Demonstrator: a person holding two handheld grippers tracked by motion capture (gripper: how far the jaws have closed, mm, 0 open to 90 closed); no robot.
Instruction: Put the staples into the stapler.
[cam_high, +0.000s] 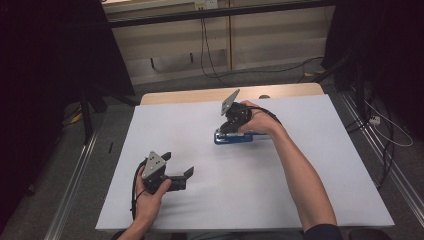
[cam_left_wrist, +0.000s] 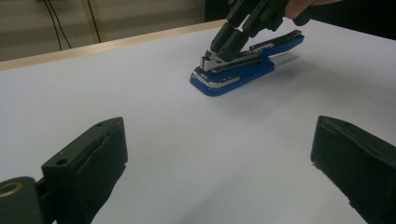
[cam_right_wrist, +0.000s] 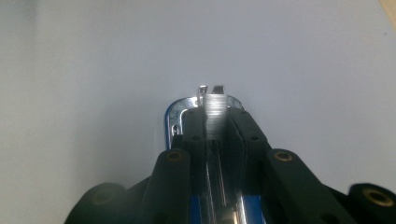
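Blue stapler (cam_high: 233, 138) lies flat, nose pointing left.

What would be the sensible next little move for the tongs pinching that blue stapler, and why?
Probably lift the silver staple strip gently up out of the blue plastic-and-chrome stapler. The right tongs have their pads closed on the strip at the stapler's front end, while the left tongs wait open and apart on the white table.

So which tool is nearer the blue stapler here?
Right. The right tool is clamped on the stapler, at its metal front end. The left tool sits open and well apart, nearer the person.
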